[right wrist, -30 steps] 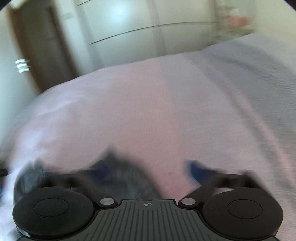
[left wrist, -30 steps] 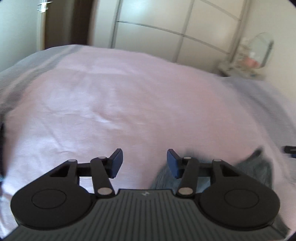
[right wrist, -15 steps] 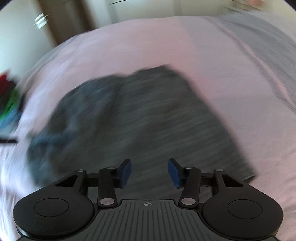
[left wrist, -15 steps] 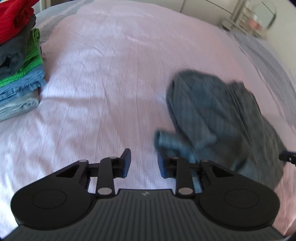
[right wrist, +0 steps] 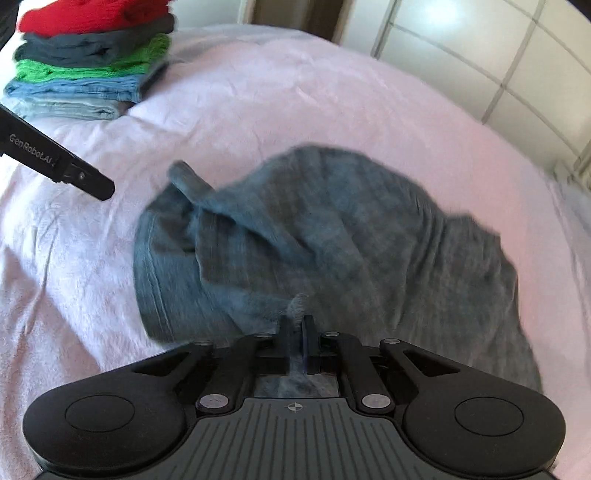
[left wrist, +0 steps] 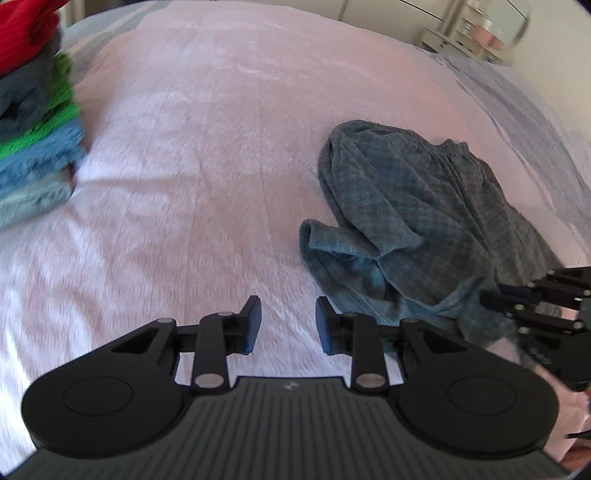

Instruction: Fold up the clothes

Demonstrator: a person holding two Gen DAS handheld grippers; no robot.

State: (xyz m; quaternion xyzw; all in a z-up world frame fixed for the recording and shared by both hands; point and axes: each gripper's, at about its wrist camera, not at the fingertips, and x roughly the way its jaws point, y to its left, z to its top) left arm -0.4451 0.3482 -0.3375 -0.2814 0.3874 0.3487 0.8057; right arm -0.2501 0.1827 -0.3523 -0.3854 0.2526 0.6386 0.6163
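A crumpled grey-blue checked garment [left wrist: 417, 229] lies on the pink bedspread [left wrist: 207, 147]; it also shows in the right wrist view [right wrist: 332, 236]. My left gripper [left wrist: 287, 325] is open and empty, just left of the garment's near edge. My right gripper [right wrist: 294, 328] is shut on a fold of the garment's near edge; it shows at the right edge of the left wrist view [left wrist: 495, 299]. The left gripper's finger enters the right wrist view [right wrist: 74, 173] at the left.
A stack of folded clothes [right wrist: 92, 62], red on top, then dark grey, green and blue, sits at the bed's far left; it also shows in the left wrist view [left wrist: 33, 122]. A wardrobe [right wrist: 498, 66] and a bedside shelf [left wrist: 476, 33] stand beyond the bed.
Both views tilted down from the room to the bed. My right gripper, open half a second ago, has shut on the garment's near edge. The left gripper stays open.
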